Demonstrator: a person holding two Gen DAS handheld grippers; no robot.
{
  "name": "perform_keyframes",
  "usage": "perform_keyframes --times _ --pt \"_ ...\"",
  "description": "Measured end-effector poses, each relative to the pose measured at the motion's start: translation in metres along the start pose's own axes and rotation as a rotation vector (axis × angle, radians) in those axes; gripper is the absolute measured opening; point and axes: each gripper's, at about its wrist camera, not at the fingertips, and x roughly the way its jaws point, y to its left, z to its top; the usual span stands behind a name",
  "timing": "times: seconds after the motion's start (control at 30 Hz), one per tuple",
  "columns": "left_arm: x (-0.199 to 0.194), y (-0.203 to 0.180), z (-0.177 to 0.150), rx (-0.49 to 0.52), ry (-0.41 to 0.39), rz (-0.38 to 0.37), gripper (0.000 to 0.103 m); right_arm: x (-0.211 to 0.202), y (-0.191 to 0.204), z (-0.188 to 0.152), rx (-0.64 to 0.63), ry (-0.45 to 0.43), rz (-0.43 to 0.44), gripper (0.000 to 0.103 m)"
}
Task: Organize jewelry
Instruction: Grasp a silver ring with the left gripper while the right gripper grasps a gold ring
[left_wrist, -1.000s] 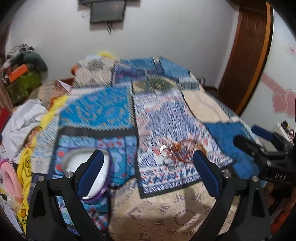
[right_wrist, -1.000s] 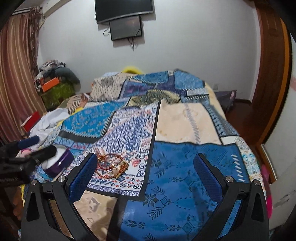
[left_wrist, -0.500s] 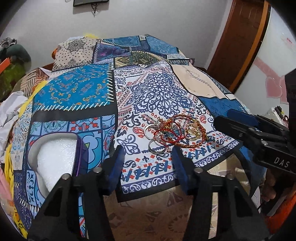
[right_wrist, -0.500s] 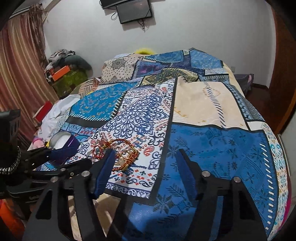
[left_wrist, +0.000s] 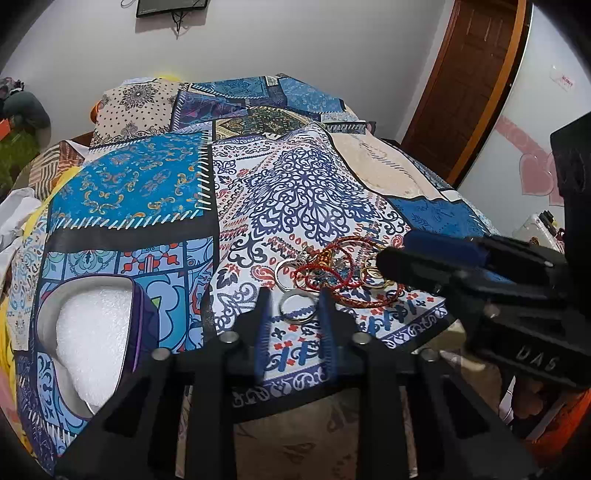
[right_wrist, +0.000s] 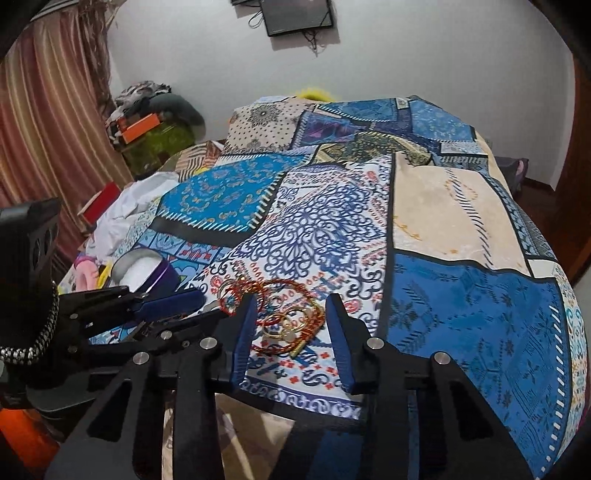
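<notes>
Purple box (left_wrist: 110, 325), white foam-lined, lies left on the patchwork bedspread (left_wrist: 147, 192). Left tool (left_wrist: 293, 317) is closing around a silver ring (left_wrist: 297, 306), not visibly touching it. Tangled red cord bangles (right_wrist: 280, 317) and gold rings sit between the closing right tool (right_wrist: 291, 332) fingers, unpinched. White wall behind.

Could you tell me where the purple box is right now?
The purple box sits on the bedspread at lower left of the left wrist view, left of the jewelry pile.
</notes>
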Motion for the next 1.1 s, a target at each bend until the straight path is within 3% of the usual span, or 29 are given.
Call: perform_keyframes --times 0.3,0.5,0.6,0.8,1.03,1.1 --pt "-0.009 0.001 -0.004 0.007 -0.005 -0.007 0.021 0.009 0.002 -0.004 -0.025 0.041 -0.01 0.029" --pt "-0.019 0.004 -0.008 0.01 -0.023 0.006 0.021 0.0 0.009 0.0 -0.048 0.017 -0.004 0.029" --pt "-0.023 0.007 -0.008 0.003 -0.031 0.011 0.021 0.009 0.013 -0.002 -0.07 0.054 -0.018 0.029" --pt "-0.026 0.011 -0.008 -0.006 -0.04 0.015 0.021 0.013 0.018 -0.005 -0.115 0.078 -0.072 0.021" --pt "-0.031 0.015 -0.01 -0.018 -0.052 0.017 0.021 0.015 0.026 -0.009 -0.201 0.098 -0.119 0.019" --pt "-0.033 0.017 -0.011 -0.026 -0.053 0.016 0.021 0.015 0.026 -0.009 -0.204 0.101 -0.125 0.013"
